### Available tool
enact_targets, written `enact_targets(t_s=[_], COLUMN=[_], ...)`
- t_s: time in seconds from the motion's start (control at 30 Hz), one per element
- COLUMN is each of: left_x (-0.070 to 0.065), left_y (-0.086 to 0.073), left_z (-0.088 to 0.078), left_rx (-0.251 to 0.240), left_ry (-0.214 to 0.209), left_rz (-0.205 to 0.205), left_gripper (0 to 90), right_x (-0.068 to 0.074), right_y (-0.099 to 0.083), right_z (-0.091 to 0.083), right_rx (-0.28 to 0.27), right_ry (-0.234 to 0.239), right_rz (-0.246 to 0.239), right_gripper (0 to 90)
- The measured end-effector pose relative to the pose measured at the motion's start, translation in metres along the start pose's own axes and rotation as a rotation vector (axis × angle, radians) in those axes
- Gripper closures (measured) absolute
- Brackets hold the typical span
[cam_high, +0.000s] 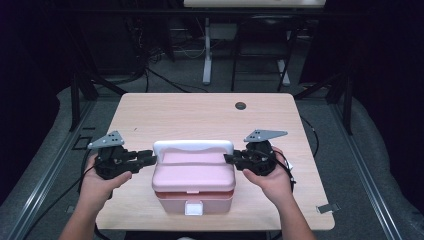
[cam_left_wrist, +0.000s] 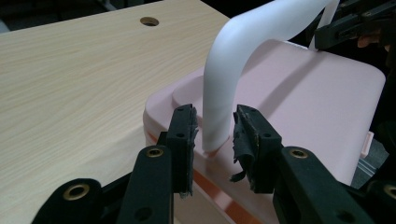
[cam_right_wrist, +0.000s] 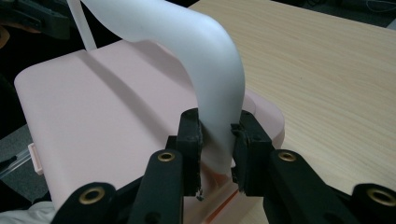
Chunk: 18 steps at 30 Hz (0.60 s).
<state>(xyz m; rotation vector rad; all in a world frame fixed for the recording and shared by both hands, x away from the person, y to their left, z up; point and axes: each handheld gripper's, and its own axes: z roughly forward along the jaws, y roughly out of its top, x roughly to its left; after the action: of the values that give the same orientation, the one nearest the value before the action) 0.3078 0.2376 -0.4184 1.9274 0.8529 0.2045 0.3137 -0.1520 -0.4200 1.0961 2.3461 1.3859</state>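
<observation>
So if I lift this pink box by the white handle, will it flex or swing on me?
The white handle looks like thick moulded plastic, so it is probably stiff. It seems hinged at its ends, so the pink box may swing slightly. The right gripper clamps it; the left gripper has gaps beside its fingers, so it could slip there.

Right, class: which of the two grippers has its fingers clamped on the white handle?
The right gripper: its fingers pinch the white handle. The left gripper straddles the other end with a visible gap.
</observation>
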Motion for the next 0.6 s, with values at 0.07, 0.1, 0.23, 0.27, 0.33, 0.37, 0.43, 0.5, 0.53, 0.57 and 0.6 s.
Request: enact_targets(t_s=[0.07,0.1,0.23,0.27,0.33,0.37,0.43,0.5,0.53,0.57,0.6], left_x=[-0.001,-0.001,-0.004,-0.006,-0.009,-0.01,-0.013,-0.014,-0.014,-0.014,-0.014], left_y=[-0.002,-0.003,-0.009,-0.011,-0.013,-0.014,-0.017,-0.019,-0.021,-0.022,-0.024], left_z=[-0.003,-0.004,-0.008,-0.008,-0.009,-0.009,-0.008,-0.009,-0.009,-0.009,-0.01], left_rx=[-0.003,-0.005,0.011,0.016,0.026,0.03,0.038,0.042,0.046,0.048,0.058], left_ry=[0.011,0.016,0.019,0.019,0.019,0.019,0.02,0.026,0.027,0.027,0.027], left_rz=[-0.002,-0.002,-0.002,-0.002,0.008,0.007,0.014,0.017,0.014,0.007,0.013], left_gripper=[69.4,71.0,77.3,79.0,81.1,82.2,83.8,85.9,87.0,87.6,88.0], right_x=[-0.001,-0.001,-0.002,-0.003,-0.003,-0.004,-0.004,-0.004,-0.004,-0.004,-0.004], right_y=[0.001,0.002,0.004,0.005,0.005,0.006,0.005,0.006,0.006,0.006,0.006], right_z=[-0.001,-0.001,-0.002,-0.002,-0.002,-0.002,-0.002,-0.002,-0.002,-0.002,-0.002], right_rx=[-0.007,-0.011,-0.02,-0.022,-0.026,-0.027,-0.025,-0.024,-0.027,-0.027,-0.025], right_ry=[0.0,0.003,0.005,0.006,0.009,0.012,0.012,0.014,0.014,0.015,0.015], right_rz=[0.002,0.005,0.005,0.006,0.009,0.011,0.011,0.008,0.008,0.007,0.006], right_gripper=[73.6,73.6,73.6,73.7,73.7,73.7,73.7,73.8,73.8,73.9,73.8])
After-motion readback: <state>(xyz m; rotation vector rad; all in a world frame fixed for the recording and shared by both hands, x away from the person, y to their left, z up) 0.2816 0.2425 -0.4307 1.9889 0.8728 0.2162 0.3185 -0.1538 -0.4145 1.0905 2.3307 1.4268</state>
